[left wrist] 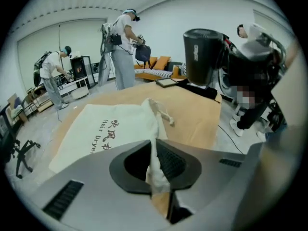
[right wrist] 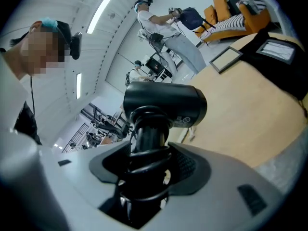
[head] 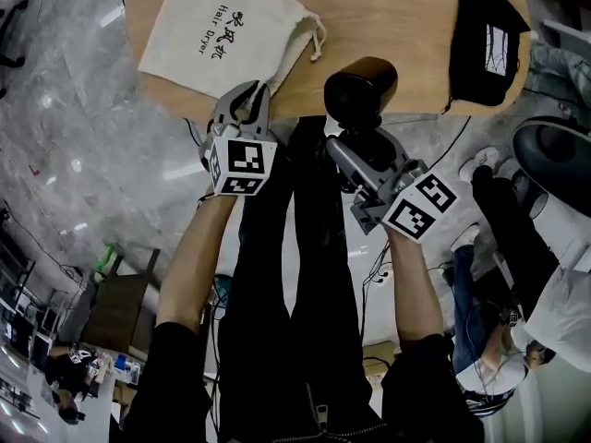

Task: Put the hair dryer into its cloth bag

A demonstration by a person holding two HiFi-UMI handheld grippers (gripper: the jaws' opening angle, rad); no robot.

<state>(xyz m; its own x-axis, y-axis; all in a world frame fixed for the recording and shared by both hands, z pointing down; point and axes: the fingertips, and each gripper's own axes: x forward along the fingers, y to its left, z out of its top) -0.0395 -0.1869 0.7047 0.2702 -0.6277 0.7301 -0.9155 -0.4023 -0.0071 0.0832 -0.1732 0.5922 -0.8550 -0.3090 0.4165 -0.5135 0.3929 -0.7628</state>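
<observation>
The cream cloth bag (head: 222, 30) with printed lettering lies flat on the wooden table (head: 406, 26), its drawstring mouth toward the near edge. My left gripper (head: 251, 95) is at that mouth, and in the left gripper view (left wrist: 156, 170) it is shut on a raised fold of the bag (left wrist: 110, 129). My right gripper (head: 362, 141) holds the black hair dryer (head: 360, 86) upright over the table's near edge, to the right of the bag. In the right gripper view the jaws (right wrist: 147, 172) grip the handle, wrapped in its cord, below the barrel of the hair dryer (right wrist: 166, 105).
A black pouch with a white card (head: 485, 44) lies on the table's right part, with a framed picture (right wrist: 226, 59) behind it. A person (head: 545, 312) stands to the right of the table, and others work in the room beyond (left wrist: 122, 47).
</observation>
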